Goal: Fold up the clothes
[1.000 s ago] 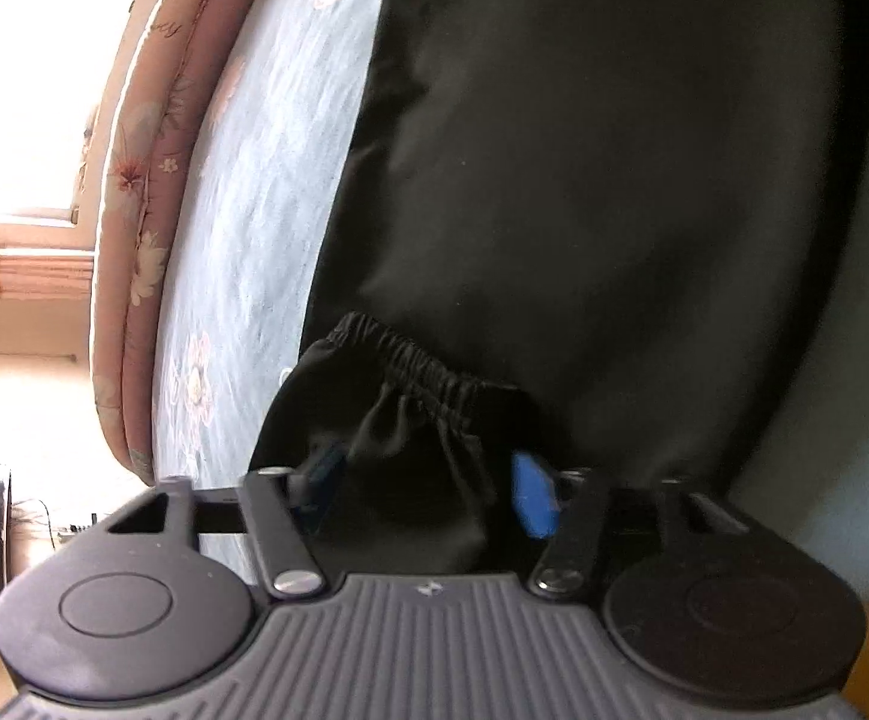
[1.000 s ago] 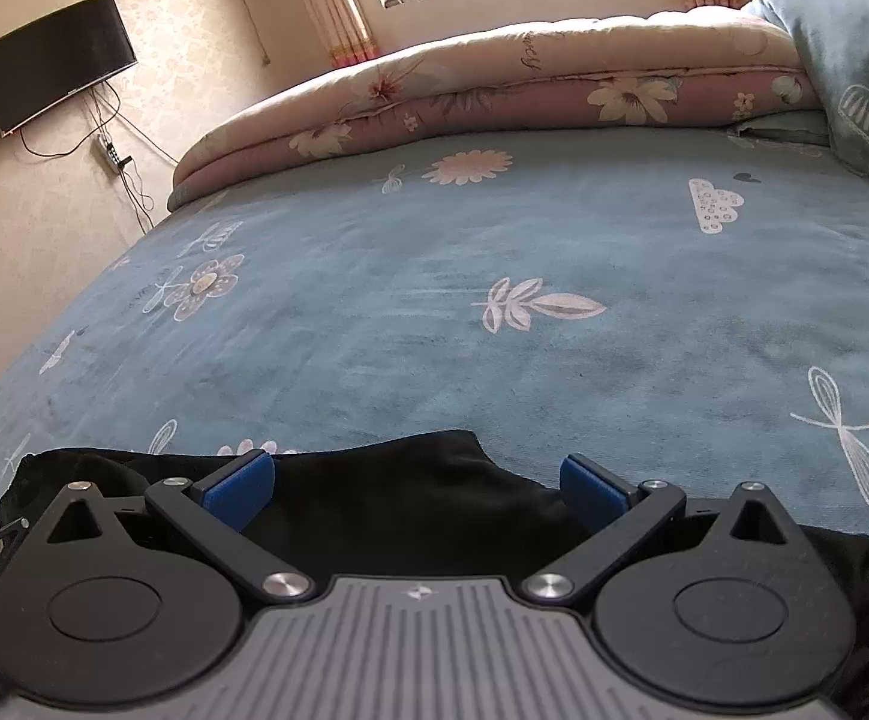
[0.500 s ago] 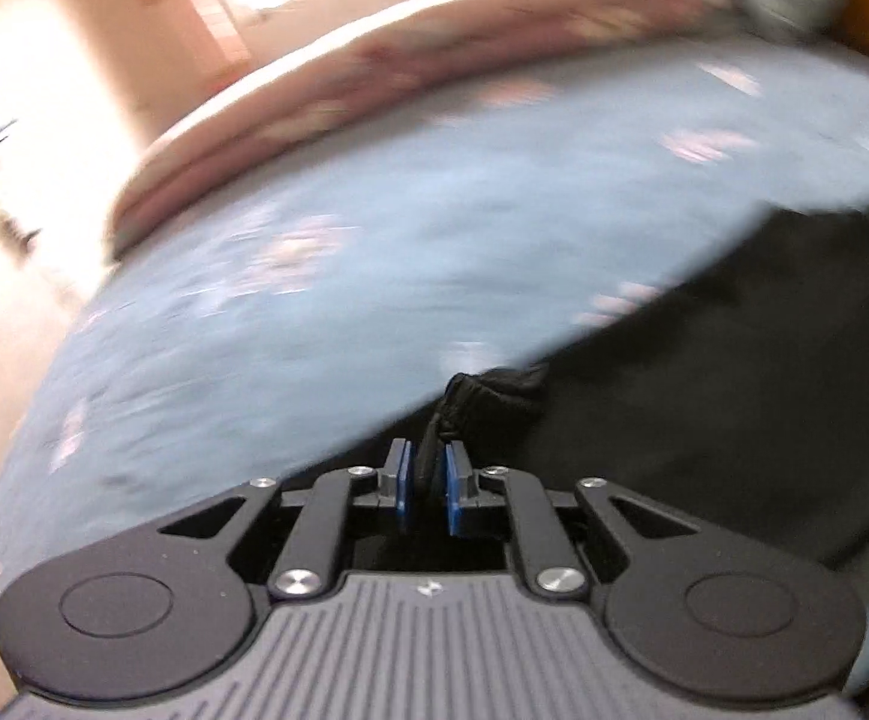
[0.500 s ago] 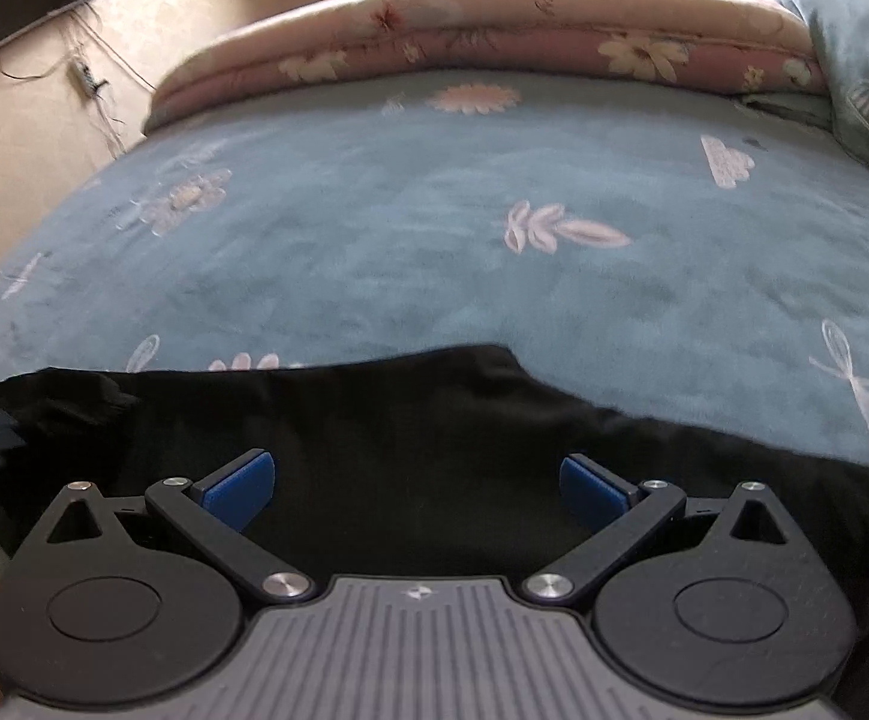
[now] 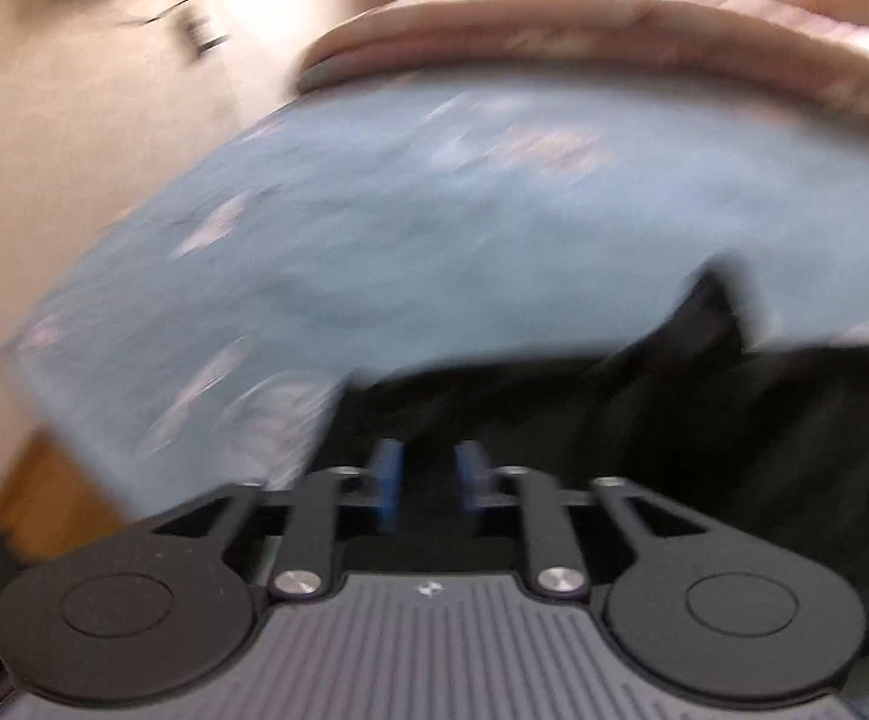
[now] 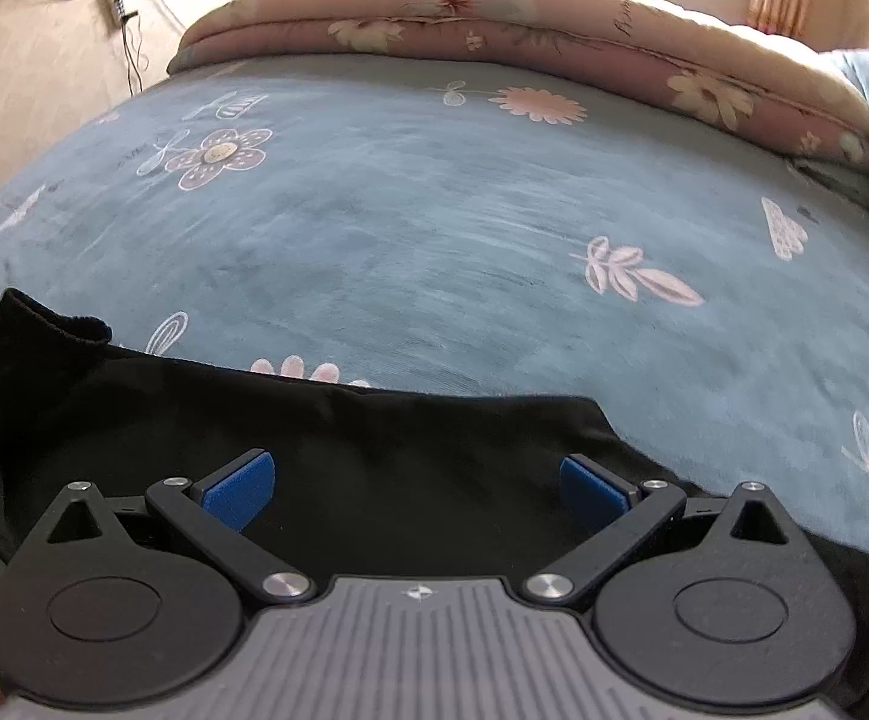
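While the left wrist view is smeared by motion, it shows the left gripper [image 5: 424, 483] over the near edge of the black garment [image 5: 644, 420], which lies along the near side of the bed [image 5: 434, 228]. Its jaws have just been opening and now stand narrowly apart, with dark cloth seen through the gap; whether the pads touch it I cannot tell. Half a second ago they were nearly shut on a bunched corner, so this looks like a release after carrying that end across. In the right wrist view, the right gripper [image 6: 416, 489] hangs wide and empty above the garment [image 6: 344, 438], probably waiting to smooth or pinch next. More black cloth lies flat here than a second ago, its elastic end [image 6: 68, 324] now at far left.
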A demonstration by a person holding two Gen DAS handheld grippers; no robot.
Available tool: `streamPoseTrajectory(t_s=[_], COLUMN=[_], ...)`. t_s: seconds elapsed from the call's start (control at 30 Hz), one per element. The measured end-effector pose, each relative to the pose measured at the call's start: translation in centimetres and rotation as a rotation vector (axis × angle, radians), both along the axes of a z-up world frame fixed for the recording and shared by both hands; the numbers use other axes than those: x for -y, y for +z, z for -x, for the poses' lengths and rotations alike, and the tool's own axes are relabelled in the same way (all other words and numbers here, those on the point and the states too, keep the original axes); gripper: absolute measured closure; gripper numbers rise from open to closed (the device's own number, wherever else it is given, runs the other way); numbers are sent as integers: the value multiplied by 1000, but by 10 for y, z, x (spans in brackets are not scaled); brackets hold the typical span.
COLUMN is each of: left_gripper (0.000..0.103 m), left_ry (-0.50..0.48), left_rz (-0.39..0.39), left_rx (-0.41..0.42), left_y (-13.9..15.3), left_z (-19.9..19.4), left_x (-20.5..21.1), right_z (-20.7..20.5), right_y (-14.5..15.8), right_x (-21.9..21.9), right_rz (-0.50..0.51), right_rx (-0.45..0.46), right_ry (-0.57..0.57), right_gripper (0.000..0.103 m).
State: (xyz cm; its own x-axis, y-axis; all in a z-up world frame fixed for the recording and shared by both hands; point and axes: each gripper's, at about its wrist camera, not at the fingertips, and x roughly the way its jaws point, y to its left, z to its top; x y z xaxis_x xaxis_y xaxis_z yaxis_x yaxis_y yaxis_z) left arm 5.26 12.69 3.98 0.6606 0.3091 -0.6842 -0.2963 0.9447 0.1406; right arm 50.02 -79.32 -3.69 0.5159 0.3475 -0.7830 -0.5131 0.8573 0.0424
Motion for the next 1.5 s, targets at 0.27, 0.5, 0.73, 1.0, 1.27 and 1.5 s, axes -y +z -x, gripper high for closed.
streamPoseTrajectory(t_s=[0.27, 0.5, 0.73, 1.0, 1.27, 1.5], left_gripper=[25, 84, 89, 89, 88, 85], left_ry=[-522, -641, -592, -396, -131, -4], left_rz=[-120, -77, -45, -18, -5, 47], left_rx=[-91, -325, -268, -164, -81, -60], left_y=[23, 0, 33, 74, 61, -3], left_z=[-57, -72, -35, 16, 40, 3], left_x=[32, 16, -12, -48, -86, -100], right_z=[1, 5, 0, -1, 3, 13], right_y=[8, 4, -6, -40, -85, -89], right_x=[-10, 6, 11, -21, -41, -52], right_rz=[-14, -29, -20, -26, 20, 106], right_rx=[21, 16, -21, -151, -262, -222], right_ry=[8, -42, -66, 51, 74, 104], right_gripper=[0, 0, 0, 0, 0, 0])
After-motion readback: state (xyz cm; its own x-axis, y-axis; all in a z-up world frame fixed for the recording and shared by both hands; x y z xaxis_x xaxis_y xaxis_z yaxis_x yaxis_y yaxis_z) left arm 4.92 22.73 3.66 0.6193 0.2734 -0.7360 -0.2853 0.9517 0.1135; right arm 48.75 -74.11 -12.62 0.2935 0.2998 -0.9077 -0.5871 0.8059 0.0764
